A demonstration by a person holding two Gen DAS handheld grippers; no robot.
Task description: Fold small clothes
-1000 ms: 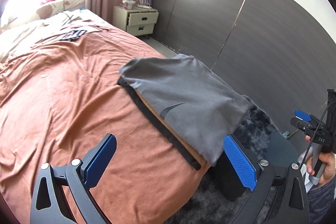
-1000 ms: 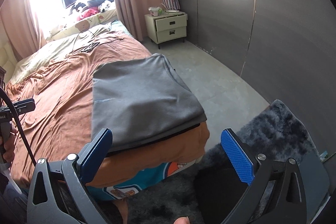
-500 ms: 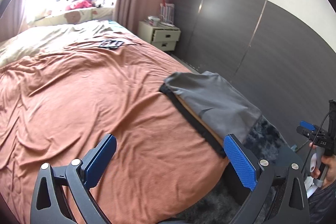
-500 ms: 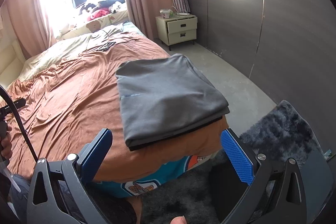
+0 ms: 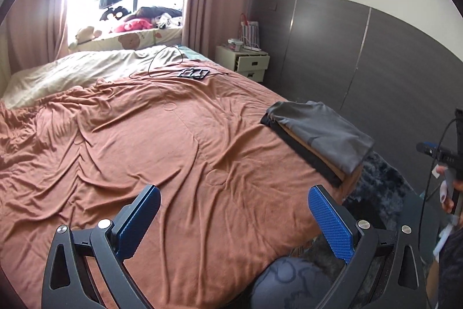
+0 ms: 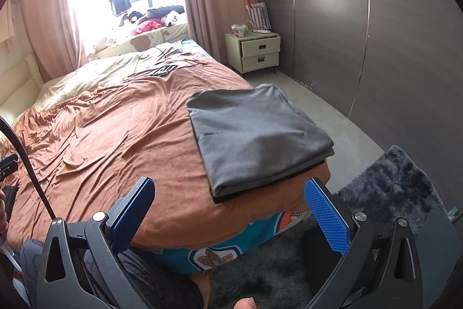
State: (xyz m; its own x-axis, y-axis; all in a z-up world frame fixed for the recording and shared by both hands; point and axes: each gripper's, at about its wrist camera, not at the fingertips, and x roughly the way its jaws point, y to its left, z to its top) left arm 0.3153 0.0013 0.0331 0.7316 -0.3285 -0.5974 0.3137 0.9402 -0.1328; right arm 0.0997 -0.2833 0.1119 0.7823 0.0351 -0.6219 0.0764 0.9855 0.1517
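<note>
A folded grey garment [image 6: 254, 135] lies on top of a small stack at the bed's near right corner, with a black layer under it. In the left wrist view the same stack [image 5: 321, 135] shows grey, tan and black layers at the bed's right edge. My left gripper [image 5: 234, 219] is open over the rust-brown bedspread [image 5: 144, 152], well short of the stack, holding nothing. My right gripper [image 6: 228, 210] is open too, just in front of the stack's near edge and clear of it.
A black flat item with a cable [image 5: 194, 73] lies far up the bed. A cream nightstand [image 6: 256, 51] stands by the dark wall panels. A dark shaggy rug [image 6: 387, 187] covers the floor at the bed's corner. A hand holds the other gripper [image 5: 445, 164] at right.
Both grippers have pulled back and risen away from the stack, which now looks smaller and farther. The left view has swung left over the bedspread. The stack has not moved.
</note>
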